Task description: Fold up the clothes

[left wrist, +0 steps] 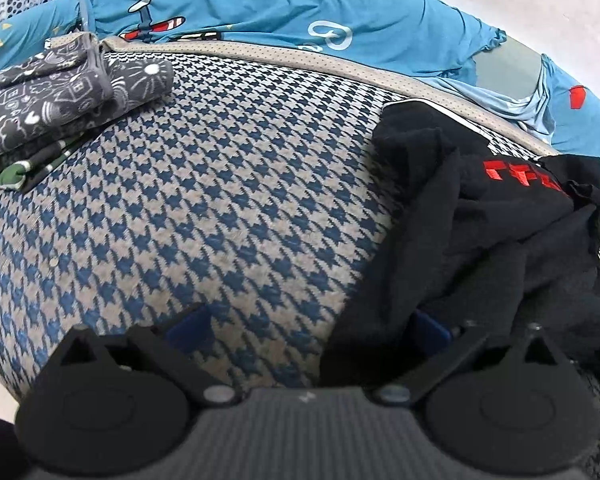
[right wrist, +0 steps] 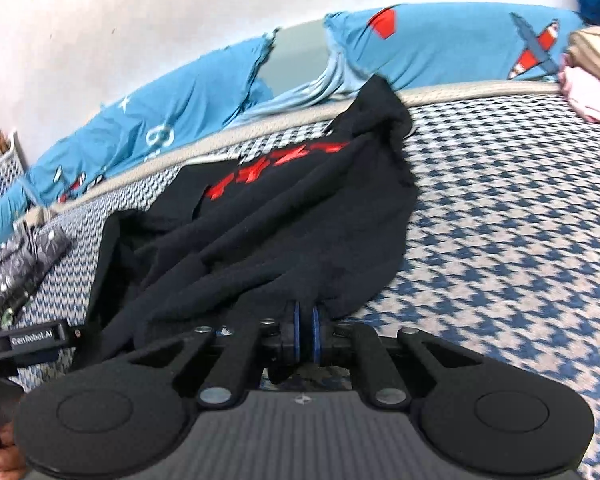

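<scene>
Right gripper [right wrist: 305, 334] low over the mattress [right wrist: 520, 220], blue pads pressed close together, pinching the near hem of the black shirt [right wrist: 260, 216]. The shirt lies crumpled, running from the pads to the mattress's far edge, red lettering [right wrist: 276, 164] showing near that far edge. Left gripper [right wrist: 32, 340] sits at the shirt's left side; whether it grips cannot be told. Grey patterned folded clothes [right wrist: 24, 268] by the left edge. Blue sheet [right wrist: 172, 108] bunched beyond the far edge. Striped and pink pile [right wrist: 596, 76] at the far right corner. Basket [right wrist: 2, 176] far left.
</scene>
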`<state>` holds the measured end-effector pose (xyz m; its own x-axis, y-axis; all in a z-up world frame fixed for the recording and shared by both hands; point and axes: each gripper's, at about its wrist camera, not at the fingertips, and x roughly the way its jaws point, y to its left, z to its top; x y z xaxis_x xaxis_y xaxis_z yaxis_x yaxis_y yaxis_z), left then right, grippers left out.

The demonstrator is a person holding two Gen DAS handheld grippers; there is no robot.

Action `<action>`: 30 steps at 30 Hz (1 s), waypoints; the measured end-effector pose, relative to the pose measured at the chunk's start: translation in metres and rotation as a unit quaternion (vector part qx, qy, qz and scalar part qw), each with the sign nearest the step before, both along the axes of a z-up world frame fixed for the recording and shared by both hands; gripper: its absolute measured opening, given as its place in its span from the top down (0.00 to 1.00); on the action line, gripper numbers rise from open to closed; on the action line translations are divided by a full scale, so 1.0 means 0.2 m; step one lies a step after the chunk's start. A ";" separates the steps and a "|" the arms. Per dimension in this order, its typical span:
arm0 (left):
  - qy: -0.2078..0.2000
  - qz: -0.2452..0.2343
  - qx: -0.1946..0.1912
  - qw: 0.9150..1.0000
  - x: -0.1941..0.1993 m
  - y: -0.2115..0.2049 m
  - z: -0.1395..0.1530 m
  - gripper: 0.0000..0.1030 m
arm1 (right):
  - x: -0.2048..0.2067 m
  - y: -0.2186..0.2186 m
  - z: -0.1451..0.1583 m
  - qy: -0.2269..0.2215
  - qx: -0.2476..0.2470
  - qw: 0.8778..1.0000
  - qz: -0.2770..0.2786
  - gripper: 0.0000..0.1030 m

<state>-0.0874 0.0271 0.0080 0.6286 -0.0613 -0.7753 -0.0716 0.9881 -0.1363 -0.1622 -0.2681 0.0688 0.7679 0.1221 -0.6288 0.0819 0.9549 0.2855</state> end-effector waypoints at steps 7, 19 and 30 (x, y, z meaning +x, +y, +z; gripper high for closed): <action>-0.001 0.004 0.002 1.000 -0.03 0.01 0.00 0.00 | -0.12 -0.07 0.06 -0.018 0.011 0.999 -0.026 0.92; -0.003 0.015 -0.001 1.000 -0.06 0.04 0.00 0.00 | -0.32 -0.24 0.15 -0.050 0.018 0.994 -0.100 0.92; 0.001 0.010 -0.005 1.000 -0.09 0.01 0.00 0.00 | -0.44 -0.43 0.19 -0.048 0.016 0.981 -0.189 0.93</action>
<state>-0.1056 0.0295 0.0071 0.6286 -0.0565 -0.7757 -0.0913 0.9851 -0.1458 -0.2494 -0.3534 0.1061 0.8175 -0.1654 -0.5517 0.4005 0.8517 0.3380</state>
